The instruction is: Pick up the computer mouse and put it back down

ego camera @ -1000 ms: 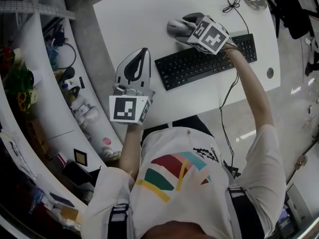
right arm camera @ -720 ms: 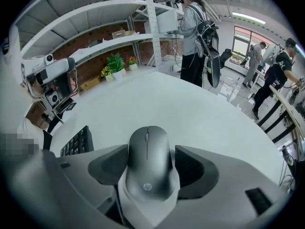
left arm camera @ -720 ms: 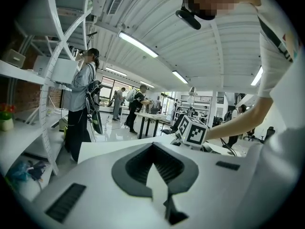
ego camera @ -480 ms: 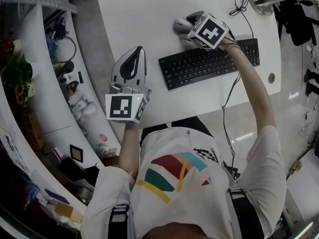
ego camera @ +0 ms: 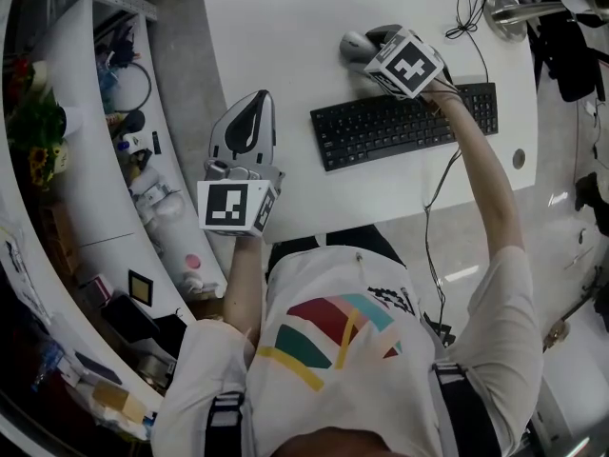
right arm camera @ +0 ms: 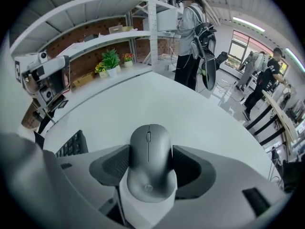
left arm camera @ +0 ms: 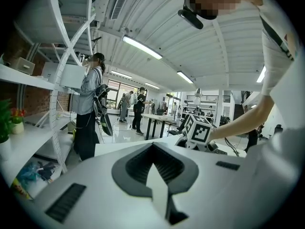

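The mouse [ego camera: 355,44] sits just beyond the keyboard's [ego camera: 404,125] far edge, clamped by its sides between the jaws of the right gripper [right arm camera: 150,149]; whether it touches the white worktop [ego camera: 285,36] is unclear. Left of the keyboard, the left gripper [ego camera: 257,108] lies over the worktop's edge, jaws closed together on nothing.

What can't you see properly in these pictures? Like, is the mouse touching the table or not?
- Whether the mouse touches the table: in the right gripper view, the mouse covers the spot beneath it.
- Most of the mouse in the head view: the right gripper and its marker cube hide it.
- Most of the keyboard in the right gripper view: the gripper's body covers it.
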A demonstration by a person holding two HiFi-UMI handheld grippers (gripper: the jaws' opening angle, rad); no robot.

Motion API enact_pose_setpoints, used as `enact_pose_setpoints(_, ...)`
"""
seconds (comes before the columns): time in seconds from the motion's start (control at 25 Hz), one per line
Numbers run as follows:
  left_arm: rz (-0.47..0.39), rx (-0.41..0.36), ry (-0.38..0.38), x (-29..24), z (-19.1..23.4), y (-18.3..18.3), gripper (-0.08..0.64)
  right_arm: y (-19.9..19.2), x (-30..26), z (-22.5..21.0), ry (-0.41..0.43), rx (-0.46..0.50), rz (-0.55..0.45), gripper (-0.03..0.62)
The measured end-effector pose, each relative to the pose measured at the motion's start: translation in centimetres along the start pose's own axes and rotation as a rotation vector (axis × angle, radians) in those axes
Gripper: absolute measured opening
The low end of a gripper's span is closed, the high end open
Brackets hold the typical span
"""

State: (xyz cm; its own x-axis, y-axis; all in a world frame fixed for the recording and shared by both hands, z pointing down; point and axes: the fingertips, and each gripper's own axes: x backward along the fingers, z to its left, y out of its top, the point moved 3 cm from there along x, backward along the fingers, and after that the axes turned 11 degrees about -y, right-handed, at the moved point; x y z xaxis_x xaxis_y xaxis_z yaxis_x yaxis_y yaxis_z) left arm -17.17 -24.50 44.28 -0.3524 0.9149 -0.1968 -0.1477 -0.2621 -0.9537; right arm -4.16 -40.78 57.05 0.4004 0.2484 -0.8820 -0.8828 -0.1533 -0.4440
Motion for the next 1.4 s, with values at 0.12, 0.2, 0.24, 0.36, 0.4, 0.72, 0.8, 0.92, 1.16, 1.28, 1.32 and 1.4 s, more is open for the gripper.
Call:
enact_pose_setpoints(0.12,-0.026,0.003,0.005,0.7,-0.1,0.7,0.044,1.5,1.7,-0.2,-0.022,-0.075,-0.061,0.293)
enact_pose_setpoints(0.2,-0.047,0.006,0.008,1.4,-0.3,1.3,0.043,2.7,3.7,0.0,-0.052,-0.129,-0.112,0.293)
enact_pose_setpoints(0.24,-0.054,0.002,0.007,1.7,-0.5,1.7,0.044,3.2,4.9,0.1,-0.072,-0.159,-0.143,0.293)
enact_pose_setpoints(0.36,-0.065,-0.028,-0.006,2.6,-1.1,2.8,0.044,4.6,9.1,0.7,-0.143,-0.247,-0.243,0.293)
enact_pose_setpoints(0.4,-0.072,-0.040,-0.012,3.0,-1.4,3.2,0.044,5.1,10.6,1.1,-0.164,-0.267,-0.274,0.293)
enact_pose_setpoints(0.72,-0.173,-0.123,-0.077,6.0,-4.2,8.2,0.044,6.5,22.0,5.7,-0.307,-0.327,-0.476,0.293)
enact_pose_setpoints(0.8,-0.199,-0.142,-0.089,6.8,-4.9,9.2,0.043,6.2,24.4,7.3,-0.349,-0.325,-0.524,0.293)
enact_pose_setpoints(0.92,-0.228,-0.166,-0.113,8.0,-6.0,10.4,0.044,4.7,27.2,9.8,-0.414,-0.330,-0.555,0.293)
enact_pose_setpoints(1.16,-0.212,-0.189,-0.175,9.0,-7.4,10.1,0.044,1.2,29.1,13.3,-0.483,-0.483,-0.596,0.293)
enact_pose_setpoints(1.28,-0.205,-0.196,-0.204,9.3,-8.1,9.7,0.044,0.4,29.5,14.6,-0.504,-0.554,-0.616,0.293)
enact_pose_setpoints(1.32,-0.201,-0.200,-0.212,9.3,-8.3,9.5,0.044,0.3,29.7,15.0,-0.508,-0.571,-0.626,0.293)
enact_pose_setpoints(1.4,-0.192,-0.206,-0.225,9.3,-8.8,9.0,0.044,0.0,30.1,15.8,-0.513,-0.595,-0.644,0.293)
